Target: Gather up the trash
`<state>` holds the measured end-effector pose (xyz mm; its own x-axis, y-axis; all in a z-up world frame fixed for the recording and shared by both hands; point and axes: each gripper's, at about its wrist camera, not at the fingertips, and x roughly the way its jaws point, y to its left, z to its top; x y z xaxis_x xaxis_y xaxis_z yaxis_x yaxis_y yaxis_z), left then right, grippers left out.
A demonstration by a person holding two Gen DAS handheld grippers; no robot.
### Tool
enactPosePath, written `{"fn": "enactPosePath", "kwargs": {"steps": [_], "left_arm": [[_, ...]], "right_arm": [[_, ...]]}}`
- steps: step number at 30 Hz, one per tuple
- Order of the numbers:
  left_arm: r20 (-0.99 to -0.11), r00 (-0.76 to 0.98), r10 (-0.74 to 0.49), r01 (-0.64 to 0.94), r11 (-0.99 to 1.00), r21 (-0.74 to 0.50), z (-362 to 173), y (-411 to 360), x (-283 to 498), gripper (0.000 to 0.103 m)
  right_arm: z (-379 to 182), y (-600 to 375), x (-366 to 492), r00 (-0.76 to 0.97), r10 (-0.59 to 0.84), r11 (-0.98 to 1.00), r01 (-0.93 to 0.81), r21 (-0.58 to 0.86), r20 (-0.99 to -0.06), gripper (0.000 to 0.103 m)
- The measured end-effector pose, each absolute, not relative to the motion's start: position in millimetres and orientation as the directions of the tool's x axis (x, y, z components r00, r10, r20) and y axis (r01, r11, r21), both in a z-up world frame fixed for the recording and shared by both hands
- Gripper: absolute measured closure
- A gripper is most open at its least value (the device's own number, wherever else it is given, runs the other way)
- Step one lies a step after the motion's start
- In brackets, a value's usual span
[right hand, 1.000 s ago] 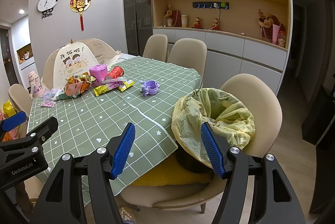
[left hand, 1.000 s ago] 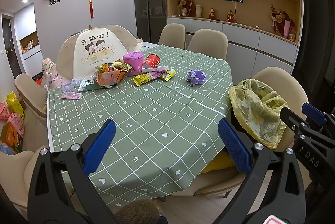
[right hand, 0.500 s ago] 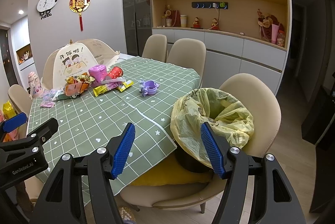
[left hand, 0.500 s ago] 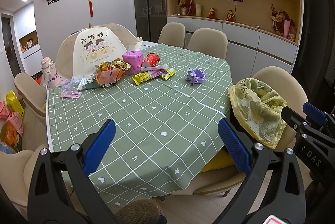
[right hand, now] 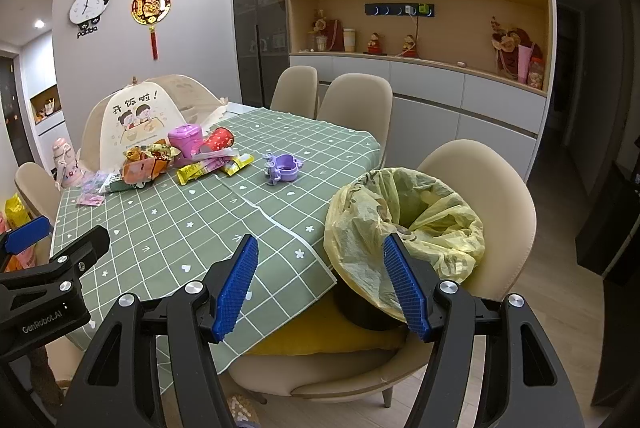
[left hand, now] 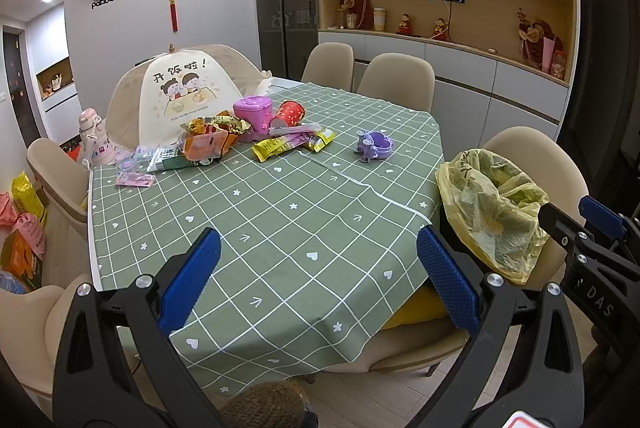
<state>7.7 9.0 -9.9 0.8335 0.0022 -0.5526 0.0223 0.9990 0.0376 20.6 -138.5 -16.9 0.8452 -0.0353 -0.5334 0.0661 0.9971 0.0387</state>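
Both grippers are held short of the table with jaws spread wide and nothing between them: the left gripper (left hand: 318, 280) is aimed across the green checked tablecloth (left hand: 280, 228), and the right gripper (right hand: 324, 288) hangs at the near corner, just beside the bin lined with a yellow bag (right hand: 416, 220). No trash has been picked up yet, so the step in hand is judged to be the first reach. The trash is gathered at the far end of the table, well apart from either gripper, in front of a mesh food cover (left hand: 180, 96): an orange crumpled snack bag (left hand: 208, 144), a yellow wrapper (left hand: 276, 148) with a second small yellow packet (left hand: 322, 140) beside it, a green-and-white packet (left hand: 164, 158) and a pink wrapper (left hand: 134, 180) near the left edge. A red cup (left hand: 288, 114), tipped on its side, and a pink container (left hand: 252, 112) are mixed in; whether these count as trash cannot be told. A purple toy (left hand: 374, 146) stands apart and is best left alone. The nearest loose item, the yellow wrapper, could be taken first, approached low and along its length so that 1 pad slides under the foil. Thin wrappers are likely to crumple or slip, so a firm closure near the middle is advised. The bag mouth appears open but slack, so releases should be made well over its centre.
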Motion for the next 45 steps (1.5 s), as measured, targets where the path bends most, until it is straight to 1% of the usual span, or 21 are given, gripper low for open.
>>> {"fn": "enactPosePath", "kwargs": {"steps": [31,39,45], "left_arm": [[-0.561,0.828,-0.004,0.031,0.999,0.039,-13,0,16,0.009],[-0.577,0.817,-0.013,0.040,0.999,0.033,-18,-2,27,0.009],[-0.600,0.800,-0.019,0.039,0.999,0.021,-25,7,46,0.009]], "right_arm": [[-20,-150,25,0.843,-0.044,0.996,0.079,0.043,-0.535,0.041],[-26,-157,37,0.830,-0.050,0.994,0.094,0.051,-0.556,0.041],[-39,-157,58,0.808,-0.036,0.992,0.102,0.080,-0.589,0.041]]}}
